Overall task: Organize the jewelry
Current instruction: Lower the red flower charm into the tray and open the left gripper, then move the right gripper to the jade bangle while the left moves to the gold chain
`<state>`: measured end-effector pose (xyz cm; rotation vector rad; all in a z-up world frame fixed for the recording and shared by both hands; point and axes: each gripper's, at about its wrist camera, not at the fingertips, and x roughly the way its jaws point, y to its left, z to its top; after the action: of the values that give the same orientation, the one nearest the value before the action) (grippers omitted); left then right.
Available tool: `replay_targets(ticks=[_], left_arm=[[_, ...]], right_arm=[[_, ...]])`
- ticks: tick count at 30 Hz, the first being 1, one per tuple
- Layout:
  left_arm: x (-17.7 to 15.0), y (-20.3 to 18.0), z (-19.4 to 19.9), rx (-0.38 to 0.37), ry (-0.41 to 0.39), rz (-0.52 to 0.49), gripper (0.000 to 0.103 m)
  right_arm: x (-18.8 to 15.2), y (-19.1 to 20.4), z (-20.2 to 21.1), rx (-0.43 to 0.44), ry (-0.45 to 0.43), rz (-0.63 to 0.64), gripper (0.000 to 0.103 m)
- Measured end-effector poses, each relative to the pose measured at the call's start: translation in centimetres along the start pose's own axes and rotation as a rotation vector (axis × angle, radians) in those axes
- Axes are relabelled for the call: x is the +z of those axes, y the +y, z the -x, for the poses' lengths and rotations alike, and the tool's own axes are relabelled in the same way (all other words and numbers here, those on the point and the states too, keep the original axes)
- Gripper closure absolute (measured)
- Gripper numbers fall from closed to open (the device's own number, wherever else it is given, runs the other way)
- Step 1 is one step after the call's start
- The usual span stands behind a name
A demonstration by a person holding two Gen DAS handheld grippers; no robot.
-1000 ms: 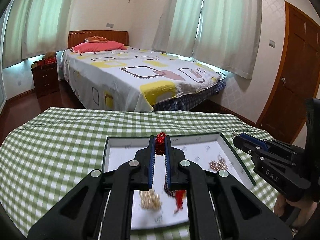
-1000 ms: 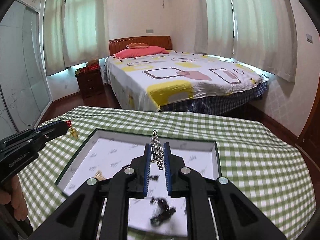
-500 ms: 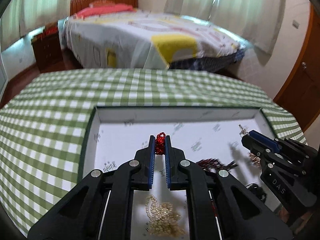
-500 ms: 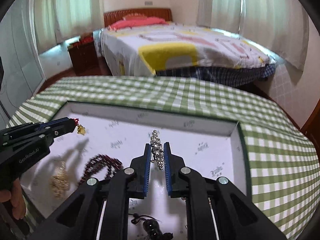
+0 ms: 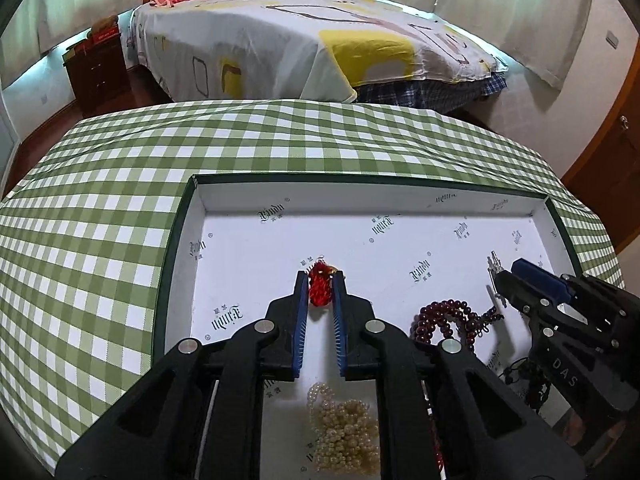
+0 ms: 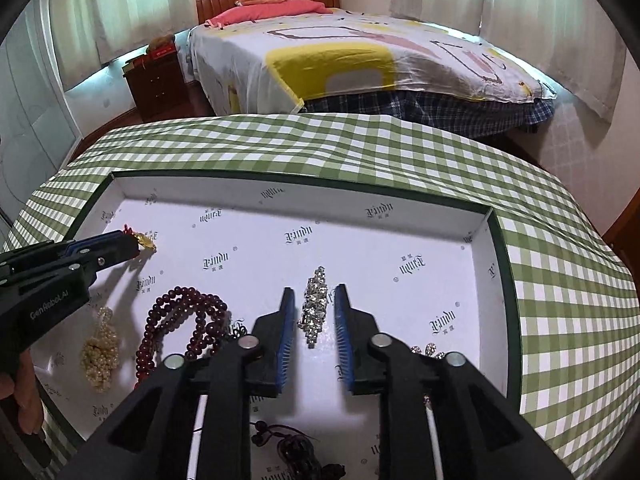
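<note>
Left hand-held gripper (image 5: 320, 294) just parting around small red beaded ornament (image 5: 319, 288), low over white-lined, green-rimmed shallow box (image 5: 400, 200) on green-checked surface (image 5: 100, 220). Right hand-held gripper (image 6: 311, 312) likewise just opening (pads clear), silver rhinestone clip (image 6: 315, 304) lying between.

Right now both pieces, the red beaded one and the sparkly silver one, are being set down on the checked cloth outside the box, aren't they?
Not outside. Both wrist views show the red beaded piece and the sparkly silver piece inside the box, on its white lining; only the box sits on the checked cloth.
</note>
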<state>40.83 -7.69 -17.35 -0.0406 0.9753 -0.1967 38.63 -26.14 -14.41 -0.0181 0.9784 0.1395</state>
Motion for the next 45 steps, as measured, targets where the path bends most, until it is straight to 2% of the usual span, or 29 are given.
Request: replay_targets(ticks=[1, 3, 8, 10, 15, 22, 32, 37, 45], left_arm=[[0.1, -0.2, -0.2, 0.000, 0.002, -0.001, 0.081], [0.1, -0.2, -0.1, 0.001, -0.007, 0.002, 0.067], [-0.4, -0.2, 0.6, -0.002, -0.035, -0.002, 0.055], [-0.5, -0.3, 1.1, -0.006, -0.048, -0.005, 0.054], [-1.2, -0.8, 3.4, -0.003, -0.123, -0.025, 0.043], [-3.3, -1.2, 7.9, -0.004, -0.225, -0.041, 0.037], [-7.9, -0.7, 13.1, -0.016, -0.324, 0.012, 0.027], [-10.2, -0.8, 14.2, 0.005, -0.342, 0.018, 0.026], [-14.5, -0.4, 14.4, 0.030, -0.299, 0.032, 0.026]], right_arm=[[0.0, 0.0, 0.1, 0.000, -0.004, -0.003, 0.073], [0.1, -0.1, 0.2, 0.002, -0.014, -0.007, 0.067], [-0.2, -0.2, 1.0, 0.007, -0.049, -0.011, 0.062], [-0.2, -0.2, 1.5, 0.006, -0.067, -0.015, 0.056], [-0.5, -0.5, 3.3, 0.000, -0.122, -0.028, 0.050], [-1.9, -1.4, 7.4, -0.011, -0.215, -0.072, 0.037], [-7.0, -2.6, 12.1, -0.068, -0.308, -0.131, 0.031], [-9.8, -2.4, 12.3, -0.091, -0.287, -0.132, 0.030], [-13.0, -2.1, 11.3, -0.084, -0.207, -0.137, 0.030]])
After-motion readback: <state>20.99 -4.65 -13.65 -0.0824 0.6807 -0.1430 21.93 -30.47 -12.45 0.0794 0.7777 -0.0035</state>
